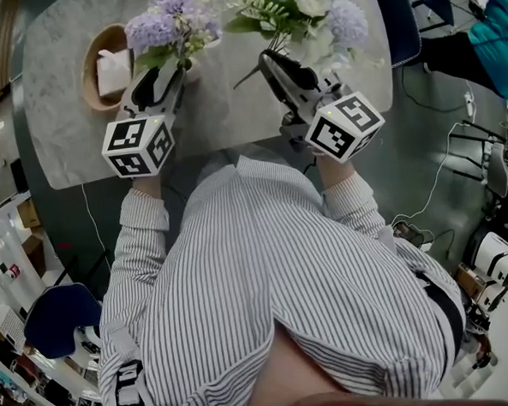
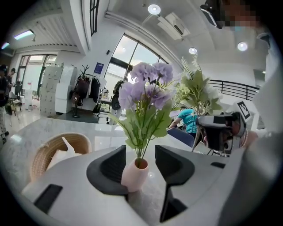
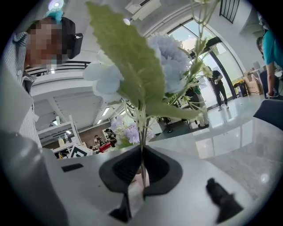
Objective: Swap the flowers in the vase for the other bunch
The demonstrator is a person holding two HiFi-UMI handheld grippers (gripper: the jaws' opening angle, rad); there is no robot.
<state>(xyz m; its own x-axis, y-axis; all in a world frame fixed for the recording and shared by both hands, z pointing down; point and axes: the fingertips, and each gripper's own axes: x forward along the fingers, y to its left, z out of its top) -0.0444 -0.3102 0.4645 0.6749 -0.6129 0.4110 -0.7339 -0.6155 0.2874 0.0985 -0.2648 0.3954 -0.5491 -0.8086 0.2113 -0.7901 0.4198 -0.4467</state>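
Vase (image 2: 135,174) of purple flowers (image 2: 148,86), shown standing on the desk (image 1: 231,113) near a basket (image 1: 92,75) at the left edge, between the spread jaws of the left gripper (image 2: 140,155). The other bunch (image 3: 166,66) is pinched by its stems in the right gripper (image 3: 141,170), held over the desk.

Your vase (image 2: 135,175) is pale pink, and it carries lilac flowers (image 2: 148,84) over green leaves. At one o'clock, the other bunch (image 3: 166,66) is pale blue and white with green foliage. The surface (image 1: 231,113) is white marble veined with grey. At eleven o'clock the basket (image 1: 92,75) is woven tan. Your left gripper (image 2: 140,156) and right gripper (image 3: 142,165) are light grey with black fingers (image 2: 112,165), and their cubes (image 1: 139,145) bear black-and-white square markers. Your shirt (image 1: 267,283) is white with thin dark stripes.
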